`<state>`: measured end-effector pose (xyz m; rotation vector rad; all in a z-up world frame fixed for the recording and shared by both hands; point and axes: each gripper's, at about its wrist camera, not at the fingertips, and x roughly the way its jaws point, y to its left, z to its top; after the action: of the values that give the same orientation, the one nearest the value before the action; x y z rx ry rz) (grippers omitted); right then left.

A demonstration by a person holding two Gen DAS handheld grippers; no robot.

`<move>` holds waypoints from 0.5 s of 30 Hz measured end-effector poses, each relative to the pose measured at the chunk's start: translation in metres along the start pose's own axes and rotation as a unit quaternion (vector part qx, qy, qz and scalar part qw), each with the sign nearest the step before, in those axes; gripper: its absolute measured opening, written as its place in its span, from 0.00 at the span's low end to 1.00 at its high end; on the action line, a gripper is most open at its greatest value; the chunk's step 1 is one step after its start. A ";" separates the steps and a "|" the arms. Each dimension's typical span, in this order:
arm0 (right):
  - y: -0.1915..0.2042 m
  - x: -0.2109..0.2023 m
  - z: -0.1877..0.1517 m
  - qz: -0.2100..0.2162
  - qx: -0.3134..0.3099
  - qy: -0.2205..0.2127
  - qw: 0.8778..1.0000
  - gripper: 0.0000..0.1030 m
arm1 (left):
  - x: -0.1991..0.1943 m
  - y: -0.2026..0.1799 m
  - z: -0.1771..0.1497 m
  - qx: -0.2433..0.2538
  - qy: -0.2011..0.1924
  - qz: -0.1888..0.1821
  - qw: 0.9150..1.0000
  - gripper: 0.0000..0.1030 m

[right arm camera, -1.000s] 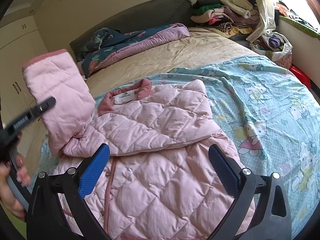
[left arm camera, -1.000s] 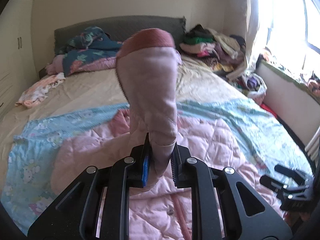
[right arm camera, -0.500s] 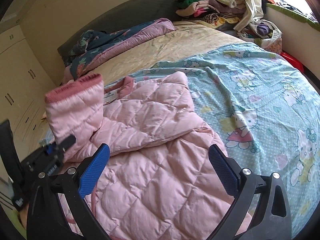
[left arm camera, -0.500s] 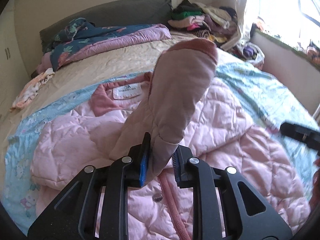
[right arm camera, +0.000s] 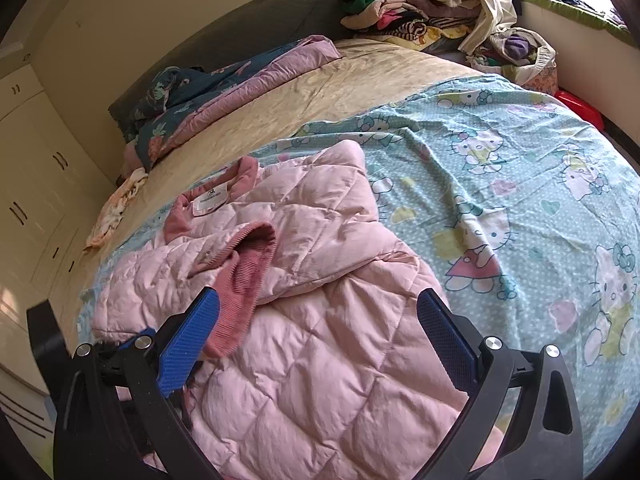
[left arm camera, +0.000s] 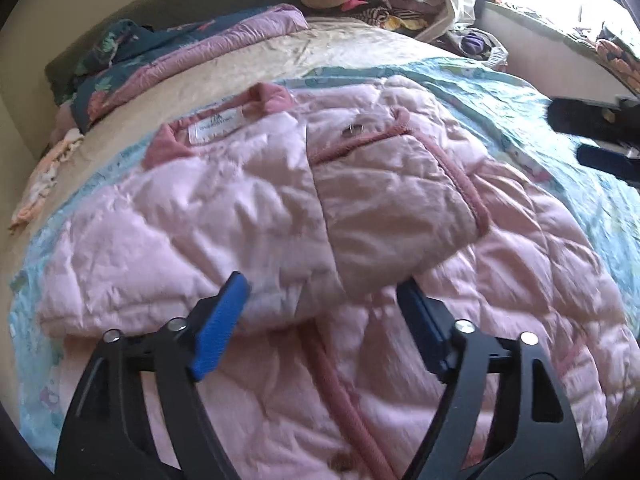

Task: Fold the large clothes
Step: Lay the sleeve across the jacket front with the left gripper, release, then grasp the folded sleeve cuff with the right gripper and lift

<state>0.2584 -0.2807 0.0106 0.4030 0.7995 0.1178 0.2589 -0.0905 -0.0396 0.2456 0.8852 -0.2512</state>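
The left gripper point(left arm camera: 320, 312) has just opened wide, dropping the sleeve point(left arm camera: 384, 200) onto the jacket point(right arm camera: 320, 360) ahead; the right gripper point(right arm camera: 320, 332) gapes empty, clothes pile point(right arm camera: 416, 4) far beyond.

- Left wrist view: the camera sits just behind the left gripper point(left arm camera: 320, 320), tilted steeply down and close over the pink quilted jacket point(left arm camera: 280, 208), facing the headboard point(left arm camera: 180, 12) end of the bed.
- Its far right edge catches the black tips of the right gripper point(left arm camera: 600, 140).
- Right wrist view: the camera sits behind the right gripper point(right arm camera: 320, 344), angled down less steeply and a little further back, taking in the wardrobe point(right arm camera: 36, 184) at left.
- Both views share the jacket, the cartoon-print blue sheet point(right arm camera: 500, 208), the folded floral quilt point(right arm camera: 224, 92) and the clothes pile point(right arm camera: 412, 0) by the window.
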 end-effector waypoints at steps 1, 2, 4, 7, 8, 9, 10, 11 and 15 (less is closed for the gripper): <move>0.002 0.002 -0.001 0.004 0.000 0.003 1.000 0.96 | -0.004 0.004 -0.004 -0.007 0.000 -0.010 1.000 0.75; 0.005 0.005 -0.002 0.010 0.000 0.007 1.000 0.96 | -0.008 0.010 -0.006 -0.015 0.001 -0.016 1.000 0.76; 0.012 0.011 -0.005 0.020 -0.002 0.017 1.000 0.96 | -0.015 0.022 -0.009 -0.039 -0.002 -0.023 0.999 0.79; 0.027 0.020 -0.010 0.029 -0.012 0.031 0.999 0.96 | -0.028 0.049 -0.009 -0.076 -0.014 -0.022 0.997 0.83; 0.032 0.024 -0.012 0.031 -0.014 0.037 0.999 0.96 | -0.032 0.058 -0.009 -0.086 -0.017 -0.017 0.996 0.84; 0.038 0.028 -0.014 0.036 -0.018 0.043 0.998 0.96 | -0.035 0.066 -0.008 -0.096 -0.021 -0.011 0.995 0.85; 0.043 0.033 -0.016 0.041 -0.020 0.050 0.998 0.96 | -0.040 0.078 -0.007 -0.109 -0.027 -0.005 0.994 0.88; 0.046 0.037 -0.019 0.041 -0.021 0.056 0.997 0.96 | -0.044 0.089 -0.006 -0.120 -0.031 0.002 0.992 0.90; 0.062 0.056 -0.027 0.056 -0.018 0.079 0.995 0.96 | -0.054 0.130 -0.007 -0.169 -0.042 0.025 0.984 0.91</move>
<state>0.2810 -0.2019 -0.0194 0.4078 0.9296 0.2712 0.2622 0.0406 0.0122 -0.0580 0.8217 -0.0613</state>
